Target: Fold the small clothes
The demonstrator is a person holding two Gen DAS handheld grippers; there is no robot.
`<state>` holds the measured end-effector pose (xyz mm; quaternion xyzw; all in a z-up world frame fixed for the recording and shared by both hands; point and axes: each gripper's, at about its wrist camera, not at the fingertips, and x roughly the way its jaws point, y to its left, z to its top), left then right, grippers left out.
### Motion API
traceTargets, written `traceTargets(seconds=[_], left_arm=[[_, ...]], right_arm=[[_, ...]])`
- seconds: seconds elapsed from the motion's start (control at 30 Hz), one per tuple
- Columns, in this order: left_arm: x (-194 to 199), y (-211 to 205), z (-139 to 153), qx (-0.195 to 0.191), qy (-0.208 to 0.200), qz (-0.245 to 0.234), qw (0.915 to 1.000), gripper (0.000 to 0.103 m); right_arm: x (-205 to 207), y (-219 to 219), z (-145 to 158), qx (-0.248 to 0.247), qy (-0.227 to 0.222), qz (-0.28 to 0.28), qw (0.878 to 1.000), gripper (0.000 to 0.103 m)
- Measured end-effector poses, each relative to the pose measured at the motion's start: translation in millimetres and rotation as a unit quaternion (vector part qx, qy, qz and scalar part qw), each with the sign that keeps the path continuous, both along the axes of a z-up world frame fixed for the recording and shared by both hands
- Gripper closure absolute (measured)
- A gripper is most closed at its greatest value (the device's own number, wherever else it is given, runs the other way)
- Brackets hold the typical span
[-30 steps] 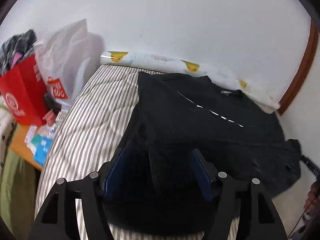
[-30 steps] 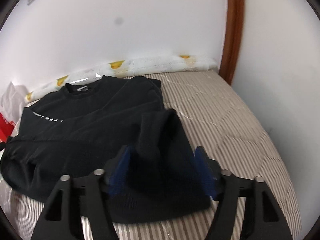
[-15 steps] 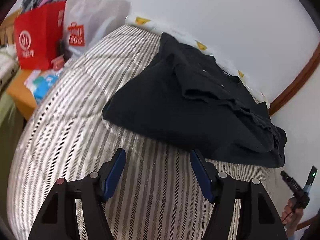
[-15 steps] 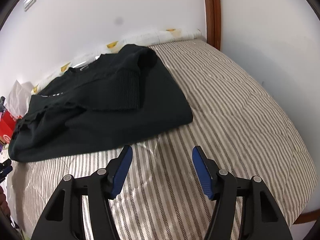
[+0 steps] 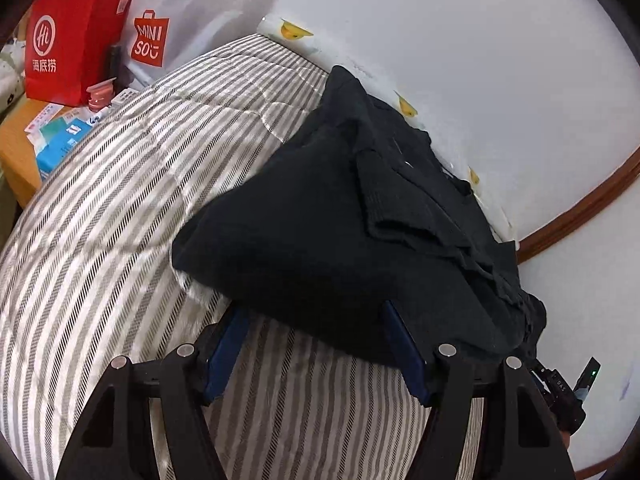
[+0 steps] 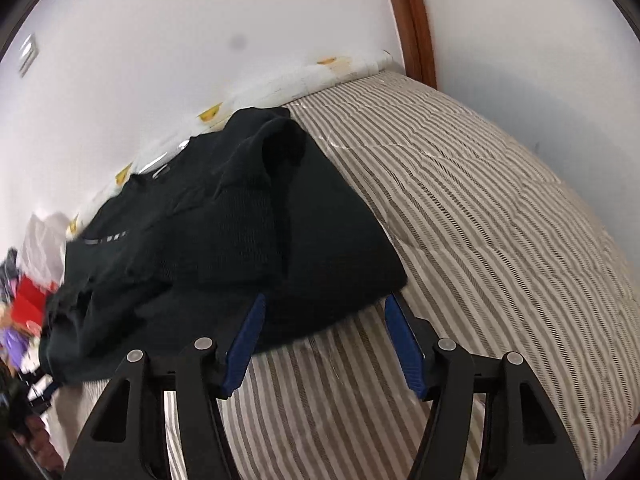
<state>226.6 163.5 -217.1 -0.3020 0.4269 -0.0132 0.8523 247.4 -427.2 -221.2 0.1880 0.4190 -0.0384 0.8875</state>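
Left wrist view, left gripper (image 5: 316, 340) agape, right gripper (image 6: 324, 328) agape, black sweater (image 5: 340, 240) ungripped

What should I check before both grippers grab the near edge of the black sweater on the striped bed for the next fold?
1. Left gripper open: ok.
2. Right gripper open: ok.
3. Black sweater near edge at both fingertips: ok.
4. Sleeves folded in over the body: ok.
5. Striped bed cover bare beside the sweater: ok.
6. Pads already touching fabric: cannot tell.
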Motion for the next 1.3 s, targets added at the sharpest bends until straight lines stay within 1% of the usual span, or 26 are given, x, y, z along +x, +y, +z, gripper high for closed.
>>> traceTargets(seconds=[0.07, 0.2, 0.27, 0.37, 0.47, 0.53, 0.57, 0.63, 0.7, 0.77, 0.9, 1.0, 1.2, 1.27, 1.3], left_arm=[[4.8, 1.0, 0.4, 0.006, 0.003, 0.0, 1.0, 0.037], [11.0, 4.1, -0.9, 0.011, 0.001, -0.001, 0.9999, 0.038], [14.5, 3.2, -0.5, 0.021, 0.003, -0.003, 0.9998, 0.039], [19.0, -1.0, 0.7, 0.046, 0.007, -0.007, 0.9989, 0.04], [21.3, -4.1, 1.6, 0.067, 0.007, -0.006, 0.9977, 0.047], [22.9, -5.4, 1.6, 0.078, 0.008, -0.007, 0.9969, 0.055], [23.1, -5.2, 1.4, 0.08, 0.009, -0.006, 0.9967, 0.057], [23.1, -3.4, 0.4, 0.079, 0.009, -0.007, 0.9968, 0.065], [22.9, -1.4, -0.3, 0.076, 0.008, -0.008, 0.997, 0.067], [23.0, -0.9, -0.7, 0.075, 0.007, -0.009, 0.9971, 0.067], [23.8, -4.8, -0.3, 0.091, 0.008, -0.013, 0.9958, 0.067], [23.6, -6.5, -0.6, 0.1, 0.006, -0.018, 0.9948, 0.067], [24.8, -9.3, -1.1, 0.107, 0.003, -0.019, 0.9941, 0.067], [24.2, -10.0, -1.1, 0.11, 0.001, -0.02, 0.9938, 0.067], [24.1, -10.3, -1.1, 0.111, 0.0, -0.021, 0.9936, 0.068]], right_arm=[[6.4, 2.5, -3.9, 0.002, 0.004, -0.012, 1.0, 0.041], [14.7, 9.1, -9.6, 0.007, 0.008, -0.016, 1.0, 0.041], [18.7, 11.6, -10.9, 0.007, 0.011, -0.02, 1.0, 0.04], [24.0, 14.4, -10.7, 0.008, 0.008, -0.026, 1.0, 0.039], [28.7, 13.8, -11.1, 0.013, 0.006, -0.033, 0.999, 0.039], [28.6, 12.9, -9.3, 0.022, -0.001, -0.038, 0.999, 0.039], [27.8, 12.0, -8.6, 0.027, -0.002, -0.04, 0.999, 0.039], [24.2, 9.7, -6.2, 0.037, -0.007, -0.037, 0.999, 0.039], [18.8, 6.2, -3.8, 0.048, -0.019, -0.038, 0.998, 0.039], [14.9, 0.9, -3.0, 0.059, -0.033, -0.05, 0.996, 0.039], [24.0, -0.3, -9.0, 0.064, -0.018, -0.061, 0.996, 0.039], [30.3, 6.1, -8.3, 0.048, -0.017, -0.067, 0.996, 0.037], [44.3, 16.1, -9.5, 0.016, 0.002, -0.075, 0.997, 0.033], [45.4, 17.5, -9.1, 0.008, 0.0, -0.08, 0.997, 0.035], [45.7, 19.6, -9.0, 0.002, 0.0, -0.079, 0.997, 0.038]])
